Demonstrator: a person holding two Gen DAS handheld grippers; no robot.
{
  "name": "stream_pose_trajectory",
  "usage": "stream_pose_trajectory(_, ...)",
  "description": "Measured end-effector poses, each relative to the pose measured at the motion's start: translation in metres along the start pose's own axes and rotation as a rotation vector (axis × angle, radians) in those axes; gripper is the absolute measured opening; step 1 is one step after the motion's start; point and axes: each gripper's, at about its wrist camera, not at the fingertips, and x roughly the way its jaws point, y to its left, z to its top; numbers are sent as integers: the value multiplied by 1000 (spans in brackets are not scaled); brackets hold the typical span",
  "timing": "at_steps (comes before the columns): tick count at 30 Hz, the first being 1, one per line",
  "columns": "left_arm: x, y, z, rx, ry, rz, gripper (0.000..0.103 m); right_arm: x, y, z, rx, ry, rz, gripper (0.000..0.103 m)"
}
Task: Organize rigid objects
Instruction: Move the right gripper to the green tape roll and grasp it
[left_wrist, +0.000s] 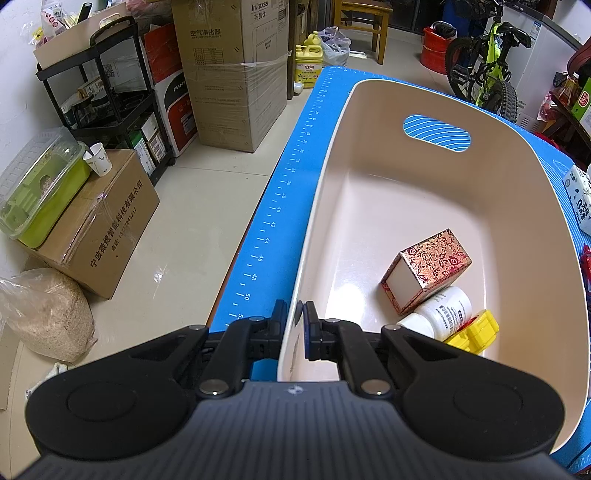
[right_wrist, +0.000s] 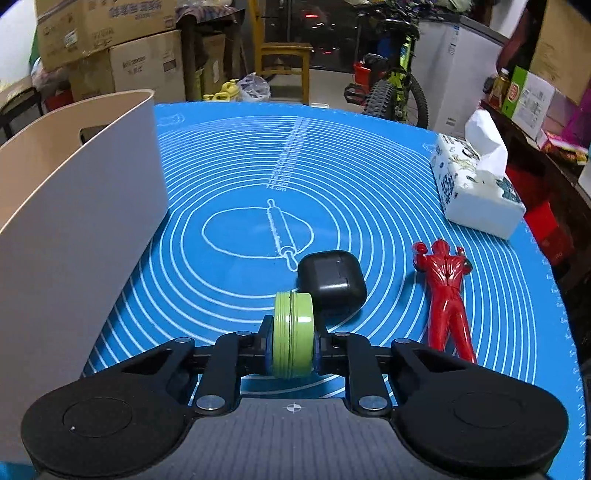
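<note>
The right gripper (right_wrist: 293, 341) pinches a round green tin (right_wrist: 293, 334) on edge between its jaws, the tin's flat faces against the pads, low over the near part of the blue baking mat (right_wrist: 369, 177) that covers the surface. Just beyond the tin a black earbud case (right_wrist: 330, 278) lies on the mat, the two touching or nearly so. To the right a red toy figure (right_wrist: 448, 284) lies flat, arms toward the far side. Farther right, near the mat's edge, stands a tissue pack (right_wrist: 476, 184) with a tissue pulled up. At the left rises the outer wall of a beige plastic basket (right_wrist: 74, 206).

The left gripper (left_wrist: 294, 325) clamps the near-left rim of the basket (left_wrist: 332, 155), one jaw outside the wall and one inside, pressed onto it. Inside, at the near right end of the basket floor, a yellow plastic piece (left_wrist: 474, 332) lies nearest, touching a white bottle (left_wrist: 441, 312) on its side. Just beyond, against the bottle, sits a small red-and-gold floral box (left_wrist: 428, 269). The basket's far end shows an oval handle slot. Off the surface to the left, cardboard boxes (left_wrist: 229, 74) stand on the tiled floor.
</note>
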Motion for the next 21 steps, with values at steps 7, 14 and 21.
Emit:
stream_pose_trajectory(7, 0, 0, 0, -1, 0, 0, 11, -28, -8, 14, 29, -63, -14, 29)
stream_pose_trajectory(14, 0, 0, 0, 0, 0, 0, 11, -71, 1, 42, 30, -187, 13, 29)
stream_pose_trajectory(21, 0, 0, 0, 1, 0, 0, 11, -108, 33, 67, 12, -296, 117, 29)
